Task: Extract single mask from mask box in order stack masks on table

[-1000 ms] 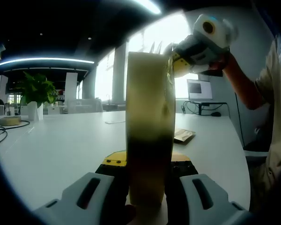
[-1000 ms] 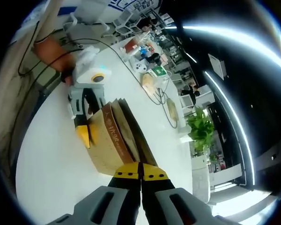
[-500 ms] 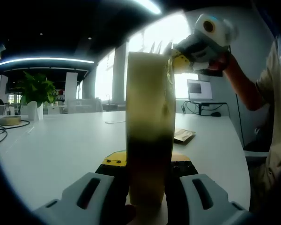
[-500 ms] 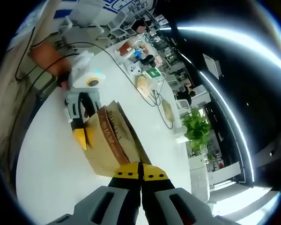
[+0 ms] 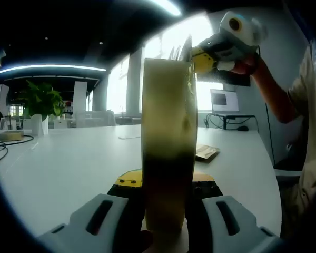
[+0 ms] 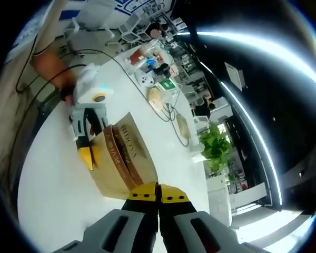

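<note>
A tall yellowish-brown mask box stands upright on the white table, and my left gripper is shut on its lower part. At the box's top edge, my right gripper reaches in from the upper right, its yellow tips shut on a thin grey mask that sticks up out of the box. In the right gripper view my right gripper is shut just above the mask box. The left gripper clamps the box from the far side.
A small brown packet lies on the table behind the box. A person's arm holds the right gripper. A potted plant and a cable with a roll are at the far left. Bottles, boxes and cables clutter the table's far end.
My right gripper has lifted a little from the box's top and tilted, and the thin mask edge now shows above the box. The left gripper and the box have stayed still.
</note>
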`<state>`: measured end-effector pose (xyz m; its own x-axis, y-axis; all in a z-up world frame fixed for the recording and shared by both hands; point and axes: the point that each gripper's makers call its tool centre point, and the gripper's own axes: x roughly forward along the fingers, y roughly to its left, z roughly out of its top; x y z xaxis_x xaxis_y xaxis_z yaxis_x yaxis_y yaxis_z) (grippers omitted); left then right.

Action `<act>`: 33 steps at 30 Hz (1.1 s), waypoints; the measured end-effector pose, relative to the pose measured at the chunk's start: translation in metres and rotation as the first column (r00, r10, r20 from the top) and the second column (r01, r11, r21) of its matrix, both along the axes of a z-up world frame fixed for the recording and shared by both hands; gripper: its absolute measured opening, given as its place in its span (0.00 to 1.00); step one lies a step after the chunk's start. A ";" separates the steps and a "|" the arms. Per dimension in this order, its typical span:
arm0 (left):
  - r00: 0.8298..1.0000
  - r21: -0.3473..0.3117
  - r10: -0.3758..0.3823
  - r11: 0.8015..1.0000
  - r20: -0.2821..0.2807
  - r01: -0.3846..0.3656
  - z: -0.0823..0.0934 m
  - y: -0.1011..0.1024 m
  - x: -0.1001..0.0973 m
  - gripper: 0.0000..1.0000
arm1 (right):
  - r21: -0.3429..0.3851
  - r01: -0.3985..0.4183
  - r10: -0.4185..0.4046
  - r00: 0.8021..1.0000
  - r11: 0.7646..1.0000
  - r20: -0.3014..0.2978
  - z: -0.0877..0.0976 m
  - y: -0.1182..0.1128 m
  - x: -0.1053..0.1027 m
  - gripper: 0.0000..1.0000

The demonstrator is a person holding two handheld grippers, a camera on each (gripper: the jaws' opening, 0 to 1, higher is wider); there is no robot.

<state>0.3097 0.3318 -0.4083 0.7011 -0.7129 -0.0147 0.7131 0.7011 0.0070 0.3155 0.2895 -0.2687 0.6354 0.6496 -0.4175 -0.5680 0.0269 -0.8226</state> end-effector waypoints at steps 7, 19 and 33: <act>1.000 0.000 0.000 1.000 0.000 0.000 0.000 0.000 0.000 0.19 | 0.009 -0.001 0.001 1.000 1.000 0.011 0.007 0.002 -0.001 0.00; 1.000 -0.001 -0.001 1.000 -0.001 0.001 0.000 0.000 0.000 0.19 | 0.030 0.007 -0.009 0.999 1.000 0.052 0.025 0.000 0.001 0.00; 1.000 -0.001 -0.001 1.000 -0.001 0.001 0.000 0.000 0.000 0.19 | 0.077 0.012 -0.020 0.994 0.997 0.106 0.052 -0.001 0.000 0.00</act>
<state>0.3095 0.3323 -0.4085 0.7007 -0.7133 -0.0150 0.7134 0.7007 0.0057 0.3156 0.2884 -0.2165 0.6843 0.6664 -0.2962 -0.4758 0.1002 -0.8738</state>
